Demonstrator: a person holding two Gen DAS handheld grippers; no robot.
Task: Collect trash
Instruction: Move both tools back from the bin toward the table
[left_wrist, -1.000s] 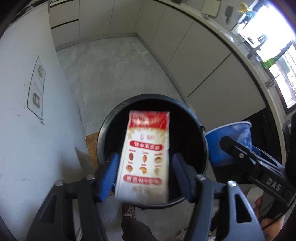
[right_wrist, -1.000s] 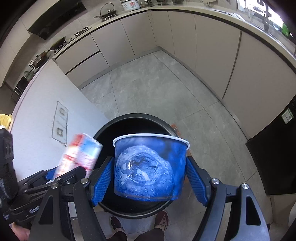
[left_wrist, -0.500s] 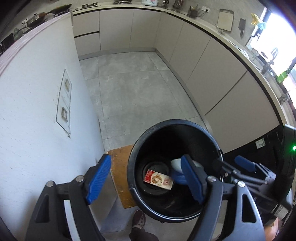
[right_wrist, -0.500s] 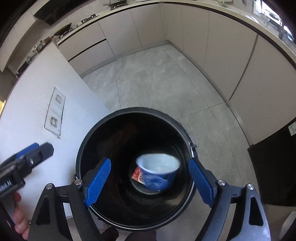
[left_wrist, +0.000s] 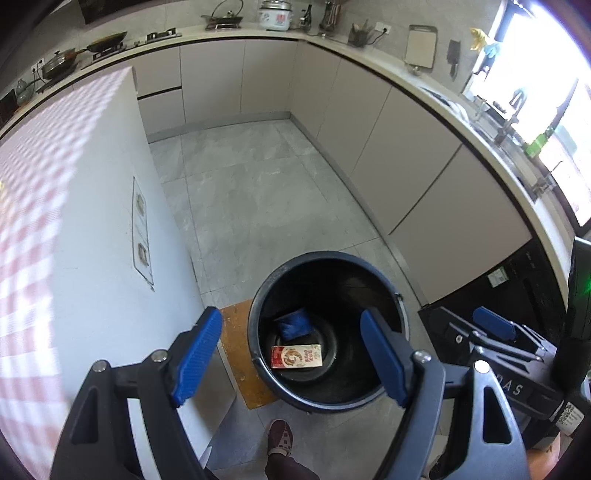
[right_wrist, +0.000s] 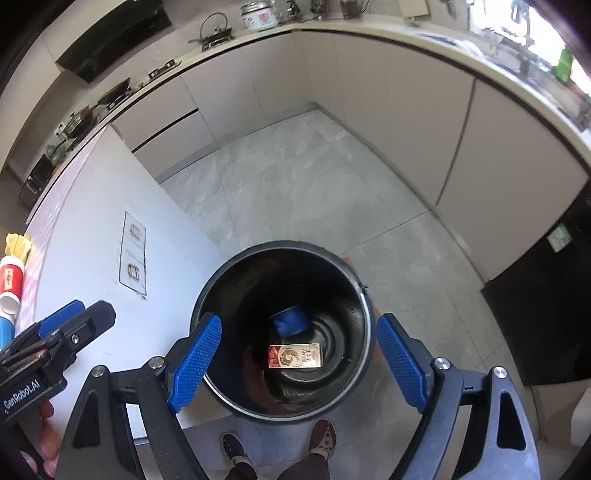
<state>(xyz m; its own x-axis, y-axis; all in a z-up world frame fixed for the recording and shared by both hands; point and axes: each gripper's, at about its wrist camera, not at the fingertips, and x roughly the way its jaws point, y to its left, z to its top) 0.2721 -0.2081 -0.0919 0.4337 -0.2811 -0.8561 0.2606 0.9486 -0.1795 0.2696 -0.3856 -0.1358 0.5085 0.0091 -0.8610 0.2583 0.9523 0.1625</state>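
Note:
A black round trash bin (left_wrist: 325, 254) (right_wrist: 280, 243) stands on the grey floor below both grippers. At its bottom lies a red-and-white carton (left_wrist: 296, 356) (right_wrist: 294, 356) on its side, with a blue paper cup (left_wrist: 294, 324) (right_wrist: 290, 321) tipped over just behind it. My left gripper (left_wrist: 290, 314) hangs open above the bin with nothing between its blue pads. Open and empty too, my right gripper (right_wrist: 299, 319) sits over the bin's mouth. Each gripper shows in the other's view: the right gripper (left_wrist: 495, 328) at the right edge, the left gripper (right_wrist: 74, 317) at the left.
A white island wall (left_wrist: 92, 258) with a socket panel (right_wrist: 133, 254) rises left of the bin. An orange mat (left_wrist: 236, 354) lies by the bin. The person's shoes (right_wrist: 321, 435) are below. Cups (right_wrist: 9, 291) stand on the island; a black appliance (right_wrist: 546, 314) is right.
A second ago the left gripper held the carton and the right held the blue cup over the bin. Both dropped in, the jaws widened, and both grippers rose.

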